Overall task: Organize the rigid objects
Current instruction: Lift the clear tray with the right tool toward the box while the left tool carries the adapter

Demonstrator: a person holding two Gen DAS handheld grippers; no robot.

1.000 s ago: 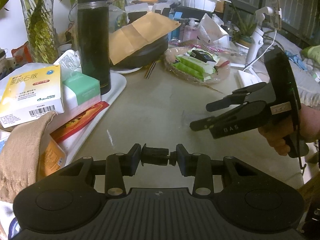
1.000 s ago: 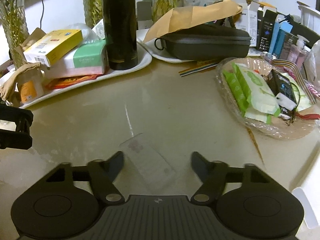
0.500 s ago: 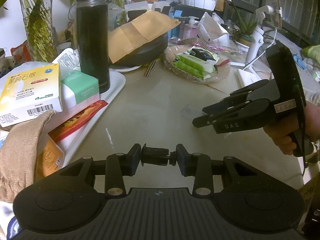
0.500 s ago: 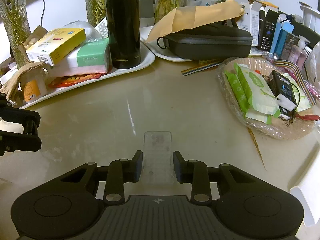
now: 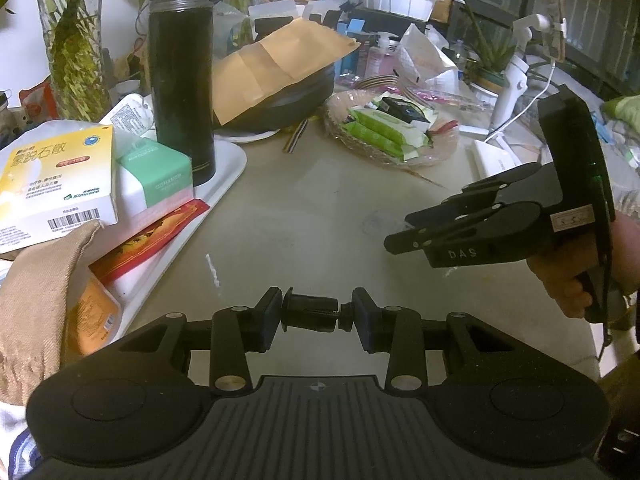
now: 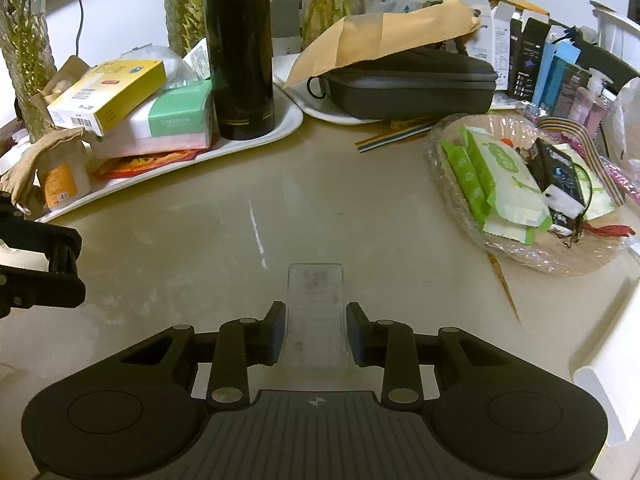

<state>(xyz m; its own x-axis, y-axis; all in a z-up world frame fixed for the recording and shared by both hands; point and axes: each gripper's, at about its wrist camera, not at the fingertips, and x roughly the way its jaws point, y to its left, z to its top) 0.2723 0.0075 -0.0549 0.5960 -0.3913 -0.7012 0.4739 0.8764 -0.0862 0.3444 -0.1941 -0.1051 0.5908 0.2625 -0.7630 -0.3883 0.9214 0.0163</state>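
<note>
**Q:** Right gripper [image 6: 316,332]: what does it have?

**A:** Its two pads have just closed onto the sides of a clear plastic case [image 6: 316,312], a flat see-through rectangle. The case sticks out forward past the fingertips, low over the beige table [image 6: 360,200]. A person's hand [image 5: 568,276] grips the tool's handle.

**Q:** And the left gripper [image 5: 316,314]?

**A:** It is partly closed, pinching a small black cylindrical part [image 5: 310,314] crosswise, end to end between its pads, above the table's near edge.

**Q:** What surrounds them?

**A:** To the left, a white tray [image 6: 256,140] carries a tall black flask [image 6: 240,48], a yellow box [image 6: 108,96] stacked on a green-and-white one. Behind sits a dark zip case [image 6: 408,84] under a brown envelope. To the right, a wrapped plate [image 6: 520,248] holds green packets.
</note>
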